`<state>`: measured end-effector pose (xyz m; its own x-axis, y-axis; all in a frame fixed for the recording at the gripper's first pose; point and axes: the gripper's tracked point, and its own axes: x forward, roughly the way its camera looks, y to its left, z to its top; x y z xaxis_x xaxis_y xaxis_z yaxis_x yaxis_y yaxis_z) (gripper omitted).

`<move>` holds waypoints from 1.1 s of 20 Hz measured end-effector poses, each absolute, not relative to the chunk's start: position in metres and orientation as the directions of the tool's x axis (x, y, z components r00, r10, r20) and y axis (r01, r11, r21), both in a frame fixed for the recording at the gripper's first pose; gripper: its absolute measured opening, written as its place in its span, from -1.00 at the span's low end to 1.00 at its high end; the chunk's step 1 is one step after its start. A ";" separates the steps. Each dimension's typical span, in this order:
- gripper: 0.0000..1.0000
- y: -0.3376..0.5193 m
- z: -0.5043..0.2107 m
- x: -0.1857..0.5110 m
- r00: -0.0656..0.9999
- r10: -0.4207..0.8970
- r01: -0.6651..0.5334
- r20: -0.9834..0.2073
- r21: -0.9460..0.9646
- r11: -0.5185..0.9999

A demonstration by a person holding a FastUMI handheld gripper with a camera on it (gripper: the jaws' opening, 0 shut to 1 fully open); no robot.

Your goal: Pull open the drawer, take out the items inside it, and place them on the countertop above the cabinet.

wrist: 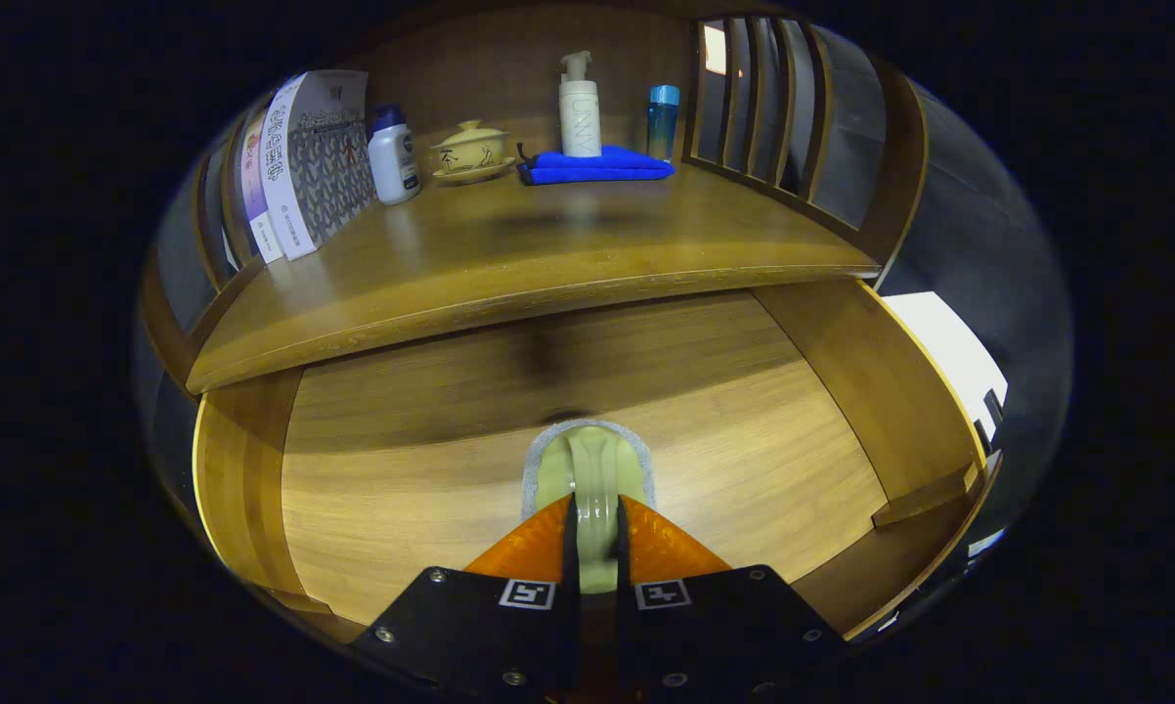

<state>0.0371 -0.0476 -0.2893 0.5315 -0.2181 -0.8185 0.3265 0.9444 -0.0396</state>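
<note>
Wooden tabletop (509,264) lies beyond the tool (595,513). Drawer (822,362) is pulled open beneath it. Tool fingers are clenched on a pale green item (597,469) over the drawer; placement on tabletop remains.

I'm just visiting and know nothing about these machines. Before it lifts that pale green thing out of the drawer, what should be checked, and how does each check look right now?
1. Drawer pulled open: ok, its wooden floor is exposed below the countertop.
2. Hand-held gripper closed on the pale green item: ok, both orange fingers press its near end.
3. Item lifted off the drawer floor: cannot tell.
4. Free landing spot on the countertop: ok, its front is bare wood.
5. Things at the back out of the way: ok, the blue cloth, pump bottle and lidded teacup stand far back.
6. Anything else in the drawer: cannot tell under the countertop's overhang.
</note>
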 end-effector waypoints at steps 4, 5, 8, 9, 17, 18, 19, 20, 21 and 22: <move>-0.74 -0.030 -0.281 0.031 0.583 -0.185 0.277 -0.791 -0.020 0.961; -0.74 -0.024 -0.276 0.030 0.606 -0.169 0.260 -0.778 -0.007 0.966; -0.74 -0.011 -0.264 0.025 0.646 -0.144 0.216 -0.750 -0.001 0.976; -0.74 -0.009 -0.257 0.023 0.659 -0.146 0.202 -0.738 -0.013 0.979; -0.74 -0.007 -0.190 0.028 0.775 -0.168 0.177 -0.609 -0.046 0.983; -0.74 -0.008 -0.182 0.030 0.786 -0.172 0.179 -0.594 -0.048 0.983; -0.74 -0.010 -0.174 0.034 0.796 -0.176 0.182 -0.579 -0.048 0.982; -0.74 -0.010 -0.168 0.038 0.806 -0.171 0.177 -0.567 -0.044 0.983; -0.74 -0.009 -0.160 0.045 0.820 -0.162 0.169 -0.549 -0.038 0.985; -0.74 -0.008 -0.155 0.051 0.830 -0.157 0.166 -0.535 -0.032 0.986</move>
<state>0.0506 -0.0082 -0.1550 0.8299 -0.1567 -0.5354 0.1656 0.9857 -0.0319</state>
